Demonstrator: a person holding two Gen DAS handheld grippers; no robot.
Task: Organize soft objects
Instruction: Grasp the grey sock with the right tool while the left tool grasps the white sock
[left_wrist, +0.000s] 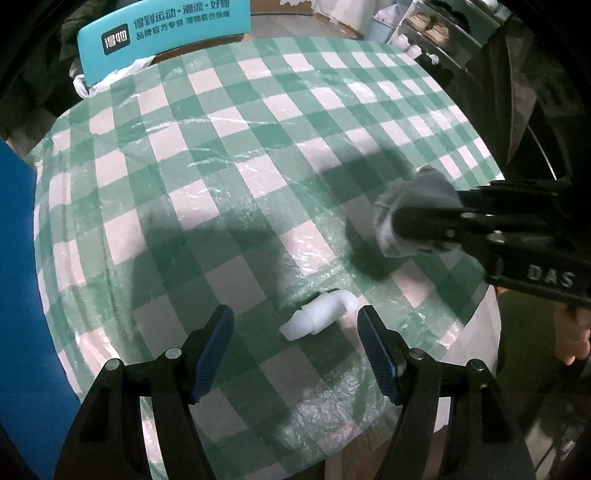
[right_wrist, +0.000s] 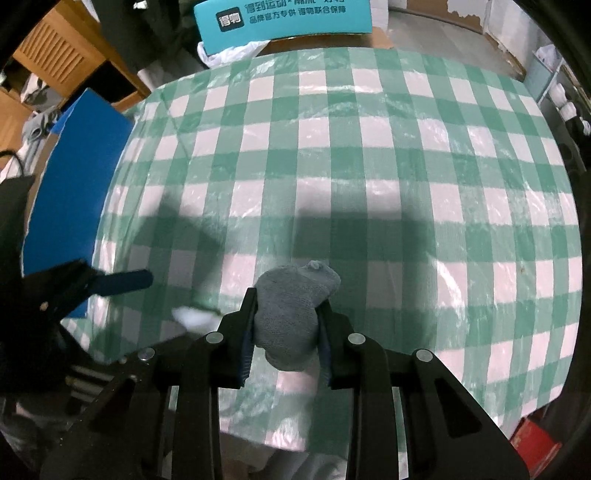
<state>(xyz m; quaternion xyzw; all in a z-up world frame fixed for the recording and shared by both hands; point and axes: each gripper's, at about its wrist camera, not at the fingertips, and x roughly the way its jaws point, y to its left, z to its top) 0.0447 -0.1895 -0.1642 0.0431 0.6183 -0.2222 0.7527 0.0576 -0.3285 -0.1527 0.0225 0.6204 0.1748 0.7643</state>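
A grey knitted sock (right_wrist: 290, 317) is bunched between the jaws of my right gripper (right_wrist: 286, 317), held above the green-and-white checked table (right_wrist: 369, 166). The same sock (left_wrist: 417, 203) and right gripper (left_wrist: 424, 218) show at the right of the left wrist view. A small white soft object (left_wrist: 317, 317) lies on the cloth between the spread fingers of my left gripper (left_wrist: 295, 328), nearer the right finger. It shows blurred in the right wrist view (right_wrist: 194, 317). My left gripper (right_wrist: 125, 280) is open and holds nothing.
A blue board (right_wrist: 70, 177) stands at the table's left edge. A teal box with white lettering (right_wrist: 284, 18) and a white plastic bag (right_wrist: 229, 51) sit beyond the far edge. Wooden furniture (right_wrist: 59, 55) is at far left, shelves with white cups (right_wrist: 569, 99) at far right.
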